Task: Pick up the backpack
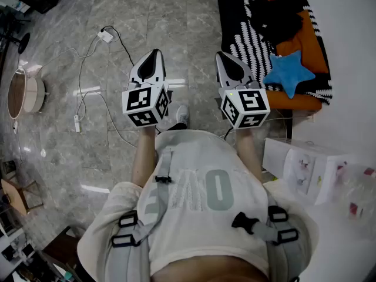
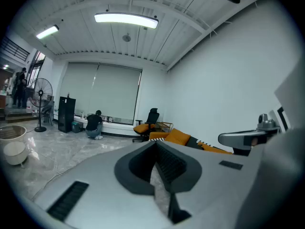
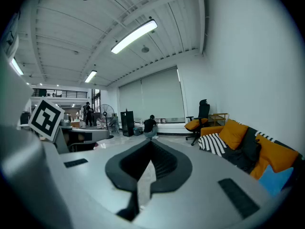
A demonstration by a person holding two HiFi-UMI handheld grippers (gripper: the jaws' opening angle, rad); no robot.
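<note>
Left gripper (image 1: 154, 54): centre-left of the head view, held out over the grey marbled floor (image 1: 176, 16); jaws closed together, nothing between them, marker cube nearest the person. Right gripper (image 1: 225, 56): centre-right of the same view, level with the left and apart from it; jaws likewise pressed together and empty, as its own view confirms. Backpack: worn by the person, its grey straps (image 1: 144, 219) with black buckles lying over the cream T-shirt (image 1: 200, 216) in the lower half of the head view; the body of the pack cannot be made out. Sofa (image 1: 305, 98): upper right, orange, draped with a black-and-white striped throw (image 1: 247, 34); a blue star-shaped cushion (image 1: 288, 74) lies on it, near the right gripper's tip. White box (image 1: 305, 166): right edge, below the sofa. White charger with cable (image 1: 106, 36): on the floor, upper left, the cable trailing down toward the person's shoe (image 1: 183, 115). Round white container (image 1: 26, 93): far left edge.
</note>
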